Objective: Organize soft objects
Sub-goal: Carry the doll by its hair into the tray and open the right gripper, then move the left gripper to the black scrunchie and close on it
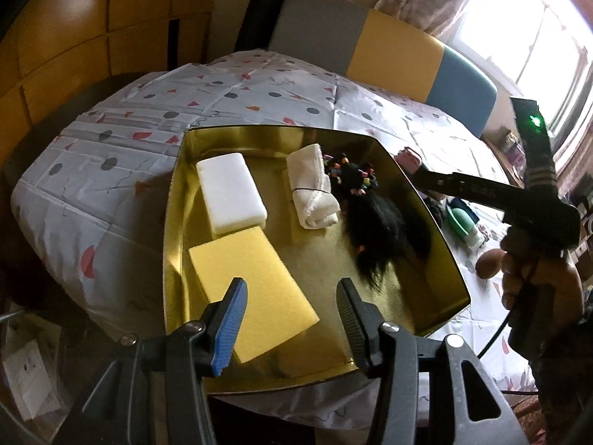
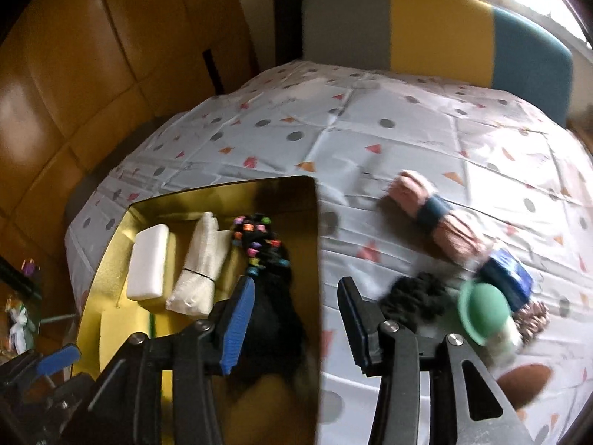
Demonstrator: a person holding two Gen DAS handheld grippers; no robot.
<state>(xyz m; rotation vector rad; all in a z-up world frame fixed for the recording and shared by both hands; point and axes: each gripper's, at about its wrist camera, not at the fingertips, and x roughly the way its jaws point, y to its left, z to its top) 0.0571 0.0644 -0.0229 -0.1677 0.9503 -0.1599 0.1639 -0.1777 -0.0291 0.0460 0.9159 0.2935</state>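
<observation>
A gold tray (image 1: 174,200) (image 2: 111,244) on the table holds a white sponge (image 1: 231,193) (image 2: 147,263), a yellow sponge (image 1: 255,289), a rolled white towel (image 1: 313,185) (image 2: 202,270) and a black hairpiece with coloured beads (image 1: 374,222) (image 2: 270,296). My left gripper (image 1: 292,319) is open and empty over the tray's near end. My right gripper (image 2: 296,319) is open and empty above the tray's right rim. On the cloth to the right lie a pink roll with a blue band (image 2: 433,218), a black scrunchie (image 2: 415,296), a green item (image 2: 481,311) and a blue item (image 2: 507,278).
The table wears a white cloth with dots and triangles (image 1: 111,170) (image 2: 370,129). A grey, yellow and blue chair back (image 1: 389,52) (image 2: 437,29) stands behind it. Wooden cabinets (image 1: 92,29) are at the left. A brown round object (image 2: 526,374) lies at the right.
</observation>
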